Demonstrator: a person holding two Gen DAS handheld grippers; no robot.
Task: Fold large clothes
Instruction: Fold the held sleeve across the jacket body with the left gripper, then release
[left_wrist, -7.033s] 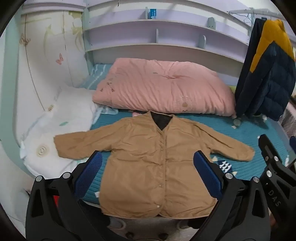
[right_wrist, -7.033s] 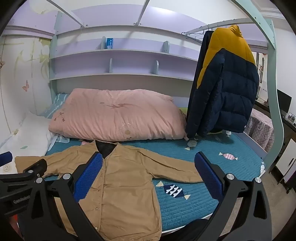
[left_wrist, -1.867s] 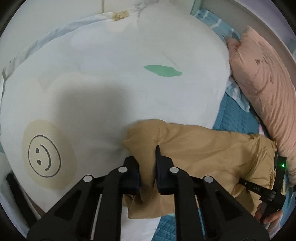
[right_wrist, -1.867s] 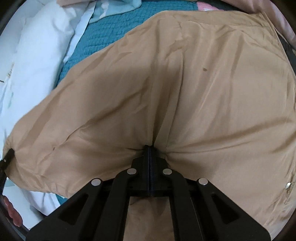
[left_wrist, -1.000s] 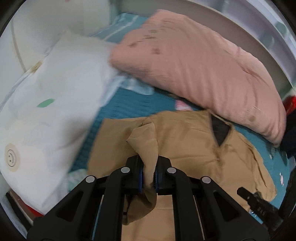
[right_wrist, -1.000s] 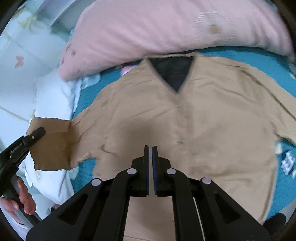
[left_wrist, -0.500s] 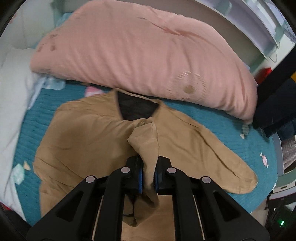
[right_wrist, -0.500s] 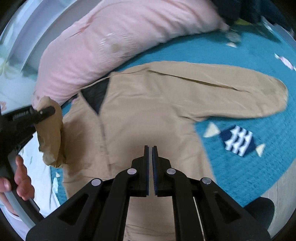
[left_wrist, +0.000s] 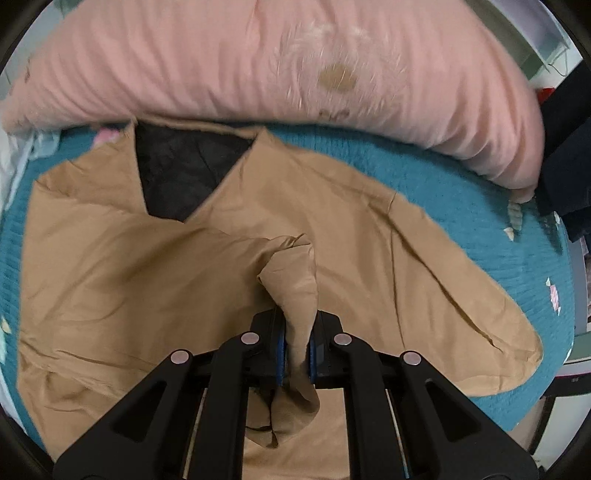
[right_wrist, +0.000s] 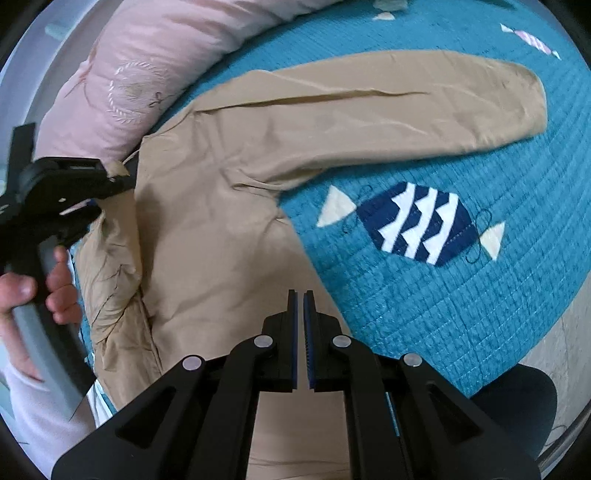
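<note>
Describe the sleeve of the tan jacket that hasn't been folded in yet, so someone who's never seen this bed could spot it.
Start at the teal bedspread, below the big pink duvet. A tan jacket lies spread there; one sleeve stretches flat out onto the teal, just above a navy-and-white striped fish patch. Unlike the other sleeve, bunched up in the left hand-held gripper, it lies loose and unheld.

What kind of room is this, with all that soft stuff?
Most likely a bedroom. A teal quilted bedspread with a fish pattern lies under the tan jacket, and a big pink pillow sits behind it.
</note>
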